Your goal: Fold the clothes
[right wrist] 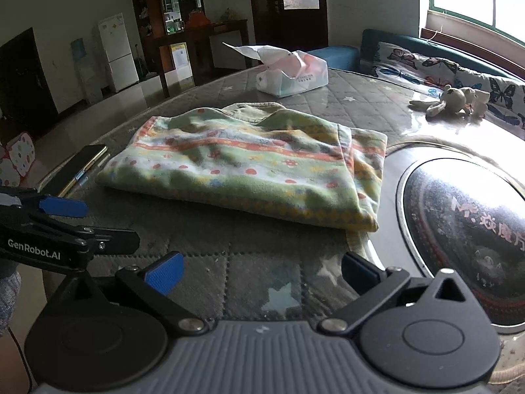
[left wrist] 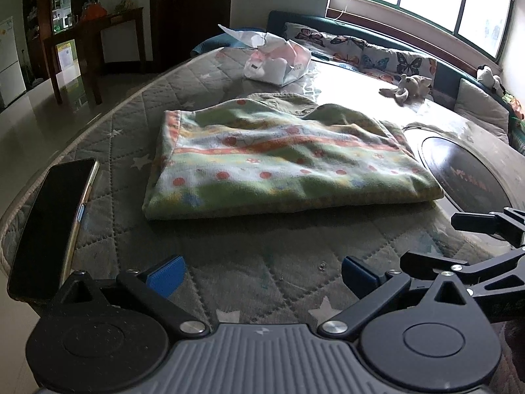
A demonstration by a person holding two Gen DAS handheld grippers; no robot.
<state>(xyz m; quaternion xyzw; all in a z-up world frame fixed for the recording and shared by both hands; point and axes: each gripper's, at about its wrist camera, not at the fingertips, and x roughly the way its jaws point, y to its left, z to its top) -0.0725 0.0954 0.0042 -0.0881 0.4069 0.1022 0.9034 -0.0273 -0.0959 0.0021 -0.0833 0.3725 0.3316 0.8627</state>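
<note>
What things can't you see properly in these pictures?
- Dark round glass panel: cut off by the right edge in both views; glare blurs its pale lettering.
- Small grey stuffed animal: too small and washed out by window light.
- Green striped spotted folded blanket: inner layers hidden by the top fold.

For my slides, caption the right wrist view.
Open right gripper faces a folded green patterned fleece garment on the quilted grey table cover.

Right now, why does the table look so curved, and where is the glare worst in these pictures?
Left wrist view: the fisheye lens bends the table edge into an arc, and the window is washed out white. Right wrist view: window light glares off the shiny tabletop near the stuffed toy and off the round dark plate; the folded cloth looks slightly soft.
</note>
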